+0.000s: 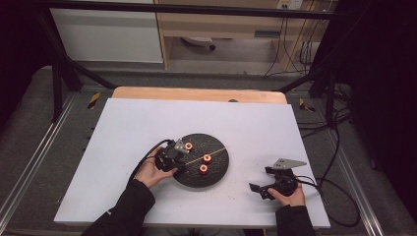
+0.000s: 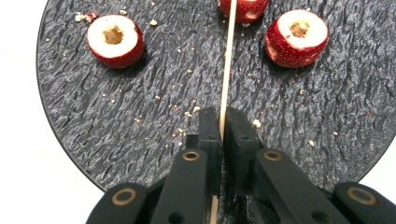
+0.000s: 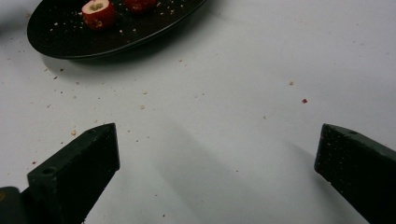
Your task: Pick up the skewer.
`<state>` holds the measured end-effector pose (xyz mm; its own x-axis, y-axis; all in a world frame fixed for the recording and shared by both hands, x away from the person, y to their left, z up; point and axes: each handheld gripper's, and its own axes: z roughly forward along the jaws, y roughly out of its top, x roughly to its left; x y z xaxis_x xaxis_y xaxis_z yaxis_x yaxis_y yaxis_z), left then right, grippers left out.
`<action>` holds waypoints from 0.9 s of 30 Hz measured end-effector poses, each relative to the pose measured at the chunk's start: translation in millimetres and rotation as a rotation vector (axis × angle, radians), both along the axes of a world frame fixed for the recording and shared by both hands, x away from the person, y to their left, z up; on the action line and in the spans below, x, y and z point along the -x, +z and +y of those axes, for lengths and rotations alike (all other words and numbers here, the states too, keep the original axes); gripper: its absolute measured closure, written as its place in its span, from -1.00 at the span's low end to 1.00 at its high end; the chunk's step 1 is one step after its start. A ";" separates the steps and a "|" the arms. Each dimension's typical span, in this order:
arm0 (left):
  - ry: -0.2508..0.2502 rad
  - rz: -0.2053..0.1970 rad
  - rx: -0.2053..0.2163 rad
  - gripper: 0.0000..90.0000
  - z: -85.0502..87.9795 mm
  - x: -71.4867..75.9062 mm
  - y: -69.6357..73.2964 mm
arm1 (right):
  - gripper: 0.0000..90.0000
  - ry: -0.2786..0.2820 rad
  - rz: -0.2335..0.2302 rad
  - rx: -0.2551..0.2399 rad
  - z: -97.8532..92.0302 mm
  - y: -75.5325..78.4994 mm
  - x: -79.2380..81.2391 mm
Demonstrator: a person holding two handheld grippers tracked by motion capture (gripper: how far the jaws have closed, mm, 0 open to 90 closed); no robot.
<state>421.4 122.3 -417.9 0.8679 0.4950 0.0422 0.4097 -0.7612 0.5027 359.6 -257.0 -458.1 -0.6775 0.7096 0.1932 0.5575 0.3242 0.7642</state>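
The white surface (image 1: pixel 147 128) carried a round black slate plate (image 1: pixel 219 172); the right gripper (image 1: pixel 268 183) rested beside it, fingers wide apart, empty; the left gripper (image 2: pixel 219 135) had clamped a thin wooden skewer (image 2: pixel 227 65) lying across the plate; light and brittle, I judged, best held low; three soft cored strawberries (image 2: pixel 115 41) sat around it.

I look down on a white surface (image 1: pixel 147 123) edged by wood at the frame's top. Grey floor (image 1: pixel 29 142) surrounds it; a white cabinet (image 1: pixel 105 34) sits upper left, cables (image 1: pixel 339 142) trail right.
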 end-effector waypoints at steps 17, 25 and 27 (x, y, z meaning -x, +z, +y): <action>0.007 -0.032 0.028 0.95 4.2 8.7 9.2 | -0.98 -0.005 0.004 0.000 0.1 0.1 0.5; 0.041 -0.044 0.067 0.95 17.9 18.3 14.7 | -0.99 -0.010 0.002 0.007 -0.3 0.2 0.3; 0.054 -0.045 0.082 0.95 23.0 20.9 15.0 | -0.99 -0.014 0.006 0.007 -0.1 0.2 0.4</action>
